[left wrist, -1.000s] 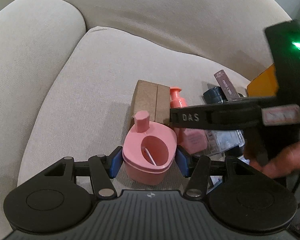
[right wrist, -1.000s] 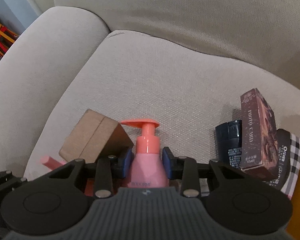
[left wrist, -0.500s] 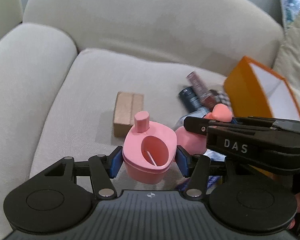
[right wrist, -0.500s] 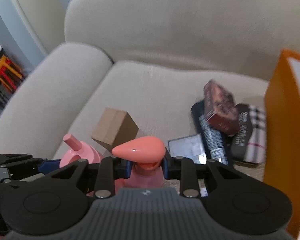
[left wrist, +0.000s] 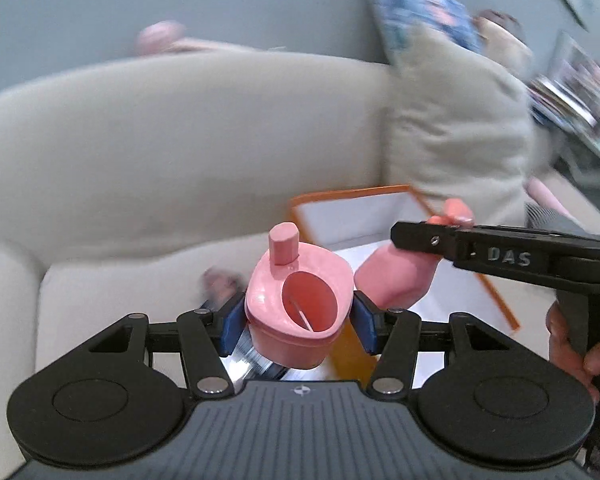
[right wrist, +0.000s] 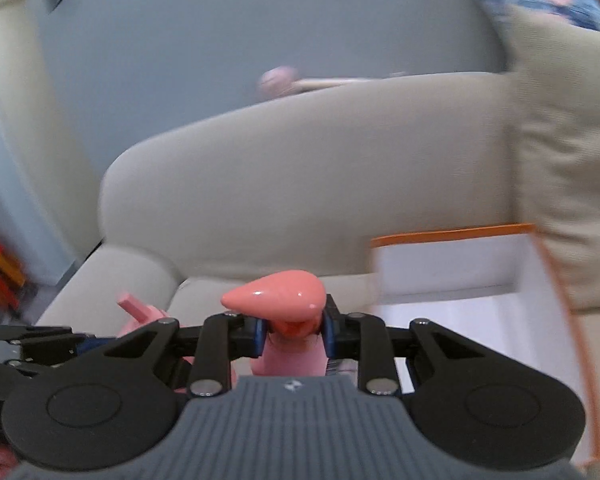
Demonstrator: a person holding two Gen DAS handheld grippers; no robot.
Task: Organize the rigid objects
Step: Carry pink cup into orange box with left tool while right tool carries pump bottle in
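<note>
While both show the orange box (left wrist: 496, 300), only the left reveals a hand (left wrist: 572, 344).

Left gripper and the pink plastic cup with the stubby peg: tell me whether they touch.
Touching. In the left wrist view the left gripper has both blue pads pressed against the sides of the pink plastic cup, holding it up.

wrist cams — angled down, close | shared: orange box (left wrist: 356, 196) — sofa (right wrist: 300, 184)

A beige sofa (left wrist: 148, 152) is seen across the middle of both views. At the right of the frame, an open orange box (right wrist: 452, 236) with a white inside is set on its seat, and a beige cushion (left wrist: 452, 120) is propped behind it.
</note>
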